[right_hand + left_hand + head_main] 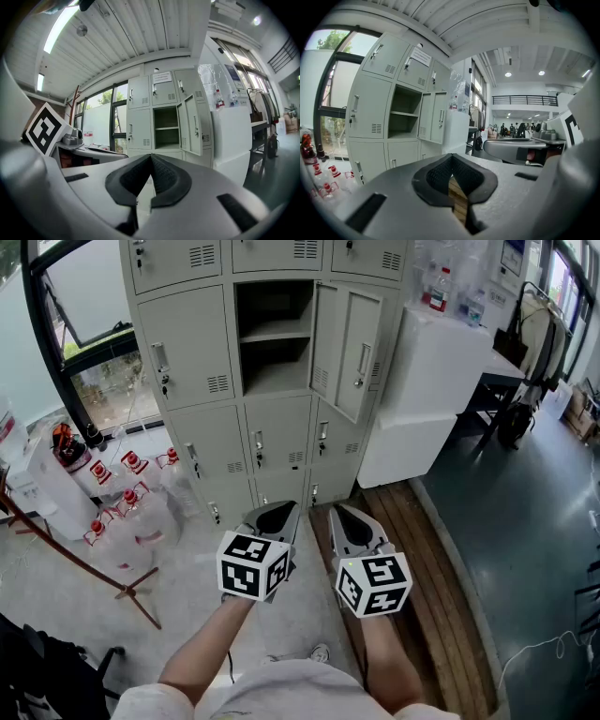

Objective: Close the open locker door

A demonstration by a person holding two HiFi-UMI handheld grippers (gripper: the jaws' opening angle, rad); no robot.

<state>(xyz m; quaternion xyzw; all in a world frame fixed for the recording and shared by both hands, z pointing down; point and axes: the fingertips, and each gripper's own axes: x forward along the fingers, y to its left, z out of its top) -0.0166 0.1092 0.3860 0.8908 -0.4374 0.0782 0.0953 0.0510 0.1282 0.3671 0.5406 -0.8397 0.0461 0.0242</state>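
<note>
Grey metal lockers fill the top of the head view, and one locker door in the middle row stands swung out to the right of its bare compartment. Both grippers are held side by side over the floor, well apart from that door: the left gripper and the right gripper. Red-capped bottles crowd the floor at its left edge, by the window.

From the left gripper view, the jaws of the left gripper meet at their tips with nothing between them; the open door shows far off, up and to the left.

From the right gripper view, the jaws of the right gripper are likewise pressed together and empty, and the door hangs ajar straight ahead, beyond them.
</note>
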